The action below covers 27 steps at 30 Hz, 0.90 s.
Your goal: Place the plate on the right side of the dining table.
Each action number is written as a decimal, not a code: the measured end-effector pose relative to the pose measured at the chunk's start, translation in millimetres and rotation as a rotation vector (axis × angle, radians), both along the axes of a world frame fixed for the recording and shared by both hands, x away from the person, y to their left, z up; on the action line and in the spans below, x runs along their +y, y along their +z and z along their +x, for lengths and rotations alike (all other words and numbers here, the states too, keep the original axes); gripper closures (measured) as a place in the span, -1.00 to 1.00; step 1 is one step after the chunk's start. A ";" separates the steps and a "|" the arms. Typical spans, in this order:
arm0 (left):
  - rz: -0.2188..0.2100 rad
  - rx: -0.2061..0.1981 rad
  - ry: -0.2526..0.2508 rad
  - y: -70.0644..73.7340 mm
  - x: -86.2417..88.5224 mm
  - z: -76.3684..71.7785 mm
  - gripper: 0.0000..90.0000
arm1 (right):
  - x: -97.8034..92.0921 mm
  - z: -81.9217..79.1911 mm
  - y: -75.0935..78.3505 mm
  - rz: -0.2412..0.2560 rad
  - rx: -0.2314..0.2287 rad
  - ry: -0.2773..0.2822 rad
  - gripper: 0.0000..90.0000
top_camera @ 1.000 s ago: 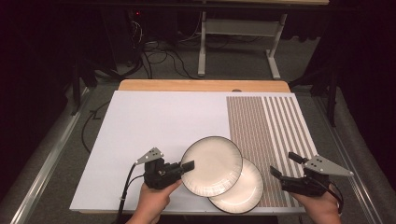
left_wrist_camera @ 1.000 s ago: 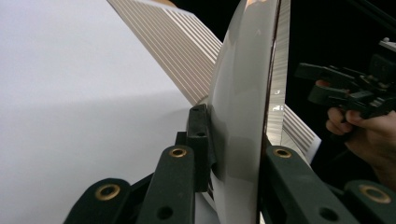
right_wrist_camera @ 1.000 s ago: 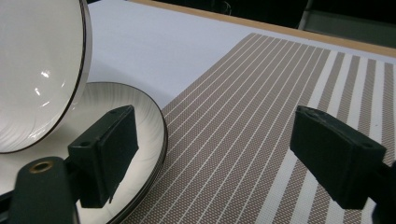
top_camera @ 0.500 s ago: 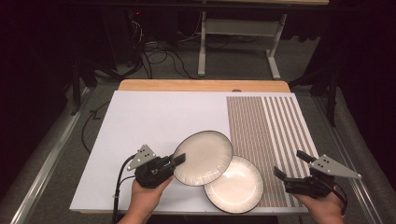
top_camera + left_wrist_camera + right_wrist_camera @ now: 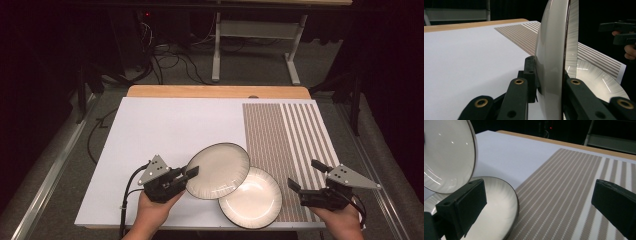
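My left gripper (image 5: 189, 175) is shut on the rim of a cream plate with a dark edge (image 5: 219, 170), holding it lifted and tilted above the white mat. In the left gripper view the plate (image 5: 554, 57) stands edge-on between the jaws. A second matching plate (image 5: 252, 199) lies flat on the mat near the front edge, partly under the lifted one; it is also in the right gripper view (image 5: 494, 210). My right gripper (image 5: 304, 176) is open at the front right over the striped part of the mat, with nothing between its jaws.
The white mat (image 5: 165, 130) has a brown striped area (image 5: 280, 135) on its right side. A wooden table edge (image 5: 215, 91) runs along the back. Cables and a metal stand (image 5: 250, 45) sit on the floor beyond.
The left gripper has carried the upper plate up and to the left, uncovering more of the lower plate. The right gripper has shifted slightly and stays open.
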<state>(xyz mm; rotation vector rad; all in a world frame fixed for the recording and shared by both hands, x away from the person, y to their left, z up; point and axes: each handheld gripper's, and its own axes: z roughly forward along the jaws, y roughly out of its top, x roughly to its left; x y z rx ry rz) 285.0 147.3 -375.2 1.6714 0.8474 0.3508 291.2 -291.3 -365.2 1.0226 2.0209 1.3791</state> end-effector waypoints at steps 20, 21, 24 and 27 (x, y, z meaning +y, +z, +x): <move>0.014 0.005 -0.031 -0.2 3.2 1.1 0.75 | 73.0 23.1 3.5 -0.023 0.033 0.164 -0.76; 0.015 0.006 -0.032 -0.2 3.4 1.1 0.75 | 76.2 24.2 3.2 -0.026 0.038 0.169 -0.70; 0.016 0.002 -0.033 -0.4 3.4 1.0 0.75 | 85.2 26.3 1.9 -0.012 0.053 0.184 -0.62; 0.018 0.000 -0.034 -0.6 3.6 0.8 0.75 | 92.5 28.3 0.6 -0.006 0.070 0.199 -0.51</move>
